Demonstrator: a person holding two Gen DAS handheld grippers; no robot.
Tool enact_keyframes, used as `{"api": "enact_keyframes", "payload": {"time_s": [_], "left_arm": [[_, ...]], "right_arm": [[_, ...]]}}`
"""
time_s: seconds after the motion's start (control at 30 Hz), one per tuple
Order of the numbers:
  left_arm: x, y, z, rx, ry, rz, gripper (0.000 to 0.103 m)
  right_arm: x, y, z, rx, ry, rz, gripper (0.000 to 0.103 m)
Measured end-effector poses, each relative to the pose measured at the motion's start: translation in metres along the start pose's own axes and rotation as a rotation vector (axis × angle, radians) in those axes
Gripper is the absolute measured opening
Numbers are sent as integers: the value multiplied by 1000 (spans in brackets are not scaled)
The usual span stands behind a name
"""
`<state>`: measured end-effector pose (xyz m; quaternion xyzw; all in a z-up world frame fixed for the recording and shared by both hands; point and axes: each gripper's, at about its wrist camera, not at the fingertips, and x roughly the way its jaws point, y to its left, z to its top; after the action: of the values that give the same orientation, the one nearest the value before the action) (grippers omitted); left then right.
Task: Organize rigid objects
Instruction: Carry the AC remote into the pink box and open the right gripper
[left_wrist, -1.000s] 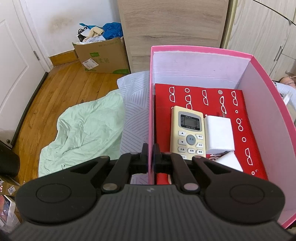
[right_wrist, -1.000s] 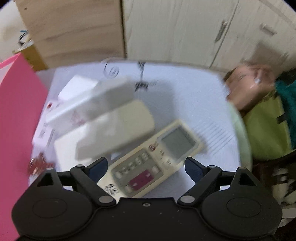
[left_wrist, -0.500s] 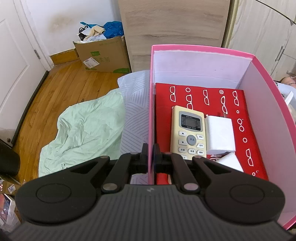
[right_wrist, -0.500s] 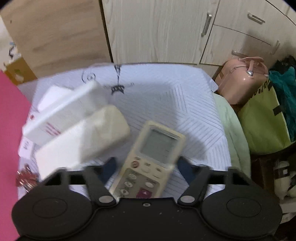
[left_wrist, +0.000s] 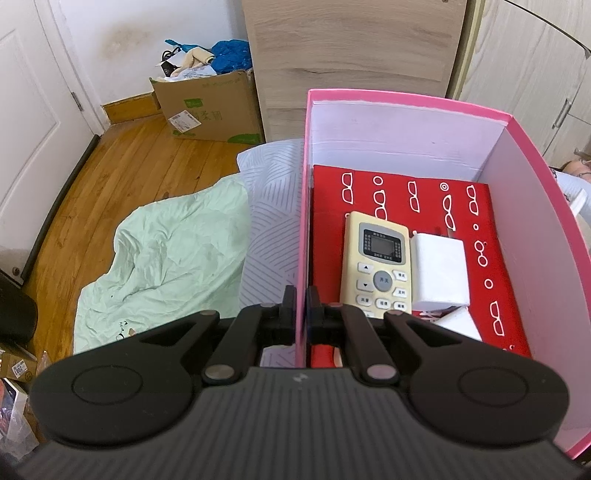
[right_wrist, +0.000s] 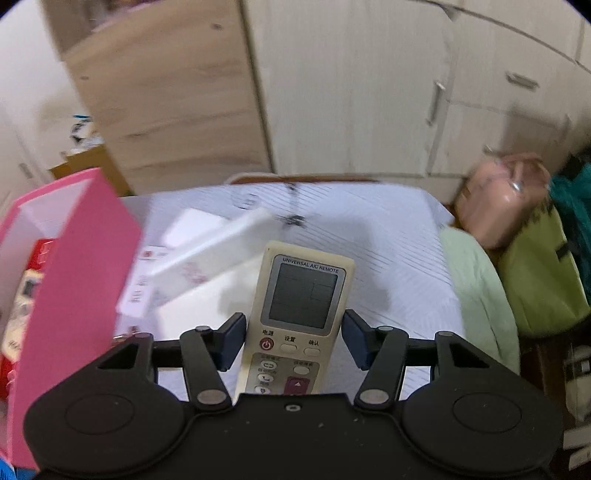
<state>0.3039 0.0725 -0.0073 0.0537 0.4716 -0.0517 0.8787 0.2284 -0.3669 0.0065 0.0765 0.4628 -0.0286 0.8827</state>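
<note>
The pink box (left_wrist: 532, 229) sits on the white striped bedspread (right_wrist: 399, 236), its left wall clamped between the narrow jaws of the left gripper (left_wrist: 301, 302); a cream remote (left_wrist: 376, 266) and a white adapter (left_wrist: 439, 273) lie inside on red patterned paper (left_wrist: 491, 295). Beside the box, white packages (right_wrist: 207, 254) lie on the bedspread. The right gripper (right_wrist: 293, 341) is closing around the universal A/C remote (right_wrist: 299, 306), which stands between its jaws, with a small gap visible at the right pad.

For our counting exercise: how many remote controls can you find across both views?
2. One remote control lies inside the pink box; the universal A/C remote sits between the right gripper's closing jaws. Others may be hidden.
</note>
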Motion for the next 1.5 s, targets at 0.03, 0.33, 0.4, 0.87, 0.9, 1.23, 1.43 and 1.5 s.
{"api": "enact_keyframes", "payload": {"time_s": [0.03,0.33,0.4,0.87,0.9,1.23,1.43,1.5], "left_arm": [[0,0,0,3,-2,0,4],[-1,-1,-1,14,-6,11,4],[-1,-1,-1,12,-7,8,4],[4,-5,0,4,6,10,4],[5,-5,-1,1,7,10,4],[6,-4,-1,11,6,12,4],[4,-1,-4,20,0,5,4],[4,0,-5,27,-7,0,4]], "right_arm": [[-5,8,-2,-19,-17,16,62],[-55,58,-9,-155,-227,47,61],[-69,64,-8,-164,-278,71,61],[-110,132,-6,-188,-432,373,61],[-108,138,-5,-193,-406,407,61],[-16,184,7,-139,-40,454,60],[14,202,26,-108,3,436,60],[24,208,27,-88,27,426,60]]}}
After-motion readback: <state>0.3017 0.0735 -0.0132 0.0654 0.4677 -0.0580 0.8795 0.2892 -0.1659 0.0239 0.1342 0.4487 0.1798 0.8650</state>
